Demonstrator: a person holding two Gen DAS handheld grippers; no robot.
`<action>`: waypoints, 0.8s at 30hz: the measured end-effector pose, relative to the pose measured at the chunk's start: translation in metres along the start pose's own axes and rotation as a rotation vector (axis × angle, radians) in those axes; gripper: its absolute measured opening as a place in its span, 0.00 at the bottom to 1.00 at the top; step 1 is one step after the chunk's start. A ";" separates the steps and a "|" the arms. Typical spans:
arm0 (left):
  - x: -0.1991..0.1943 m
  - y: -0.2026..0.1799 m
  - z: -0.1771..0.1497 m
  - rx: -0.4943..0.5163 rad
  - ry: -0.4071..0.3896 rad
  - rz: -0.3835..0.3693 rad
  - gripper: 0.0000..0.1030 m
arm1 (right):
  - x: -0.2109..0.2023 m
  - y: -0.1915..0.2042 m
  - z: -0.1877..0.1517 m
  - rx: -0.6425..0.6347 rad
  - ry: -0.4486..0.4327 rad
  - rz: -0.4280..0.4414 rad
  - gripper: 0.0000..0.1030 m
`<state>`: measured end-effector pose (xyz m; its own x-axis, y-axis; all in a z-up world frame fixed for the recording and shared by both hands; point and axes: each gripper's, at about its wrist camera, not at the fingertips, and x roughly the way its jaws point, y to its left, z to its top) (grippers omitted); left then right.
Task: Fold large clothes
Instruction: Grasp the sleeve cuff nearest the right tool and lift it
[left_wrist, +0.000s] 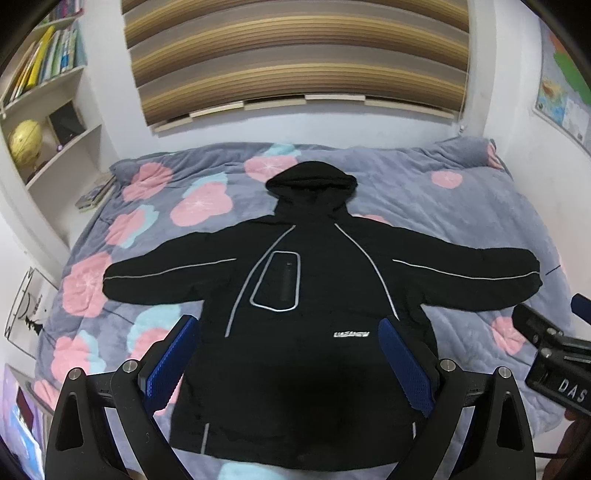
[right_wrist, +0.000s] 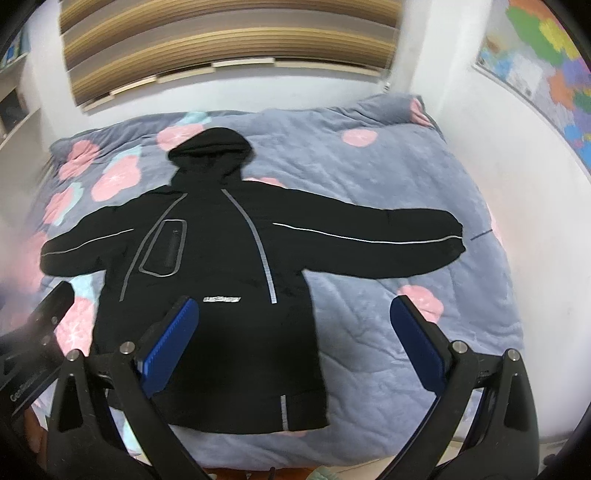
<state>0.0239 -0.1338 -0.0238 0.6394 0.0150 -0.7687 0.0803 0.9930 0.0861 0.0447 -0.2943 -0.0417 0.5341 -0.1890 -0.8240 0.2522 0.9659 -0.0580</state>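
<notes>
We are holding the left gripper (left_wrist: 288, 354) and right gripper (right_wrist: 295, 332) wide apart, gripping nothing. Both are hovering above the black jacket (left_wrist: 314, 295), near its hem.

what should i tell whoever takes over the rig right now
Left tool: open, holding nothing, above the lower body of the black hooded jacket.
Right tool: open, holding nothing, over the jacket's right side, near the hem.
The jacket lies flat and face up on the floral blanket, both sleeves spread out, hood pointing to the wall.
Done: jacket laid out. No fold made yet.
Left: fold the sleeves in, then the body. The right sleeve looks a sensible start.
</notes>
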 end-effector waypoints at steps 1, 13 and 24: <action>0.005 -0.009 0.002 0.005 0.003 0.004 0.95 | 0.008 -0.009 0.002 0.009 0.005 -0.006 0.98; 0.093 -0.110 0.031 0.089 0.090 0.008 0.95 | 0.136 -0.135 0.011 0.121 0.065 -0.023 0.98; 0.186 -0.168 0.037 0.139 0.197 -0.015 0.95 | 0.274 -0.306 -0.007 0.505 0.154 -0.078 0.90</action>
<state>0.1577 -0.3019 -0.1573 0.4766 0.0363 -0.8784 0.2017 0.9680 0.1494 0.1084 -0.6400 -0.2533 0.3834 -0.1922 -0.9034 0.6638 0.7374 0.1248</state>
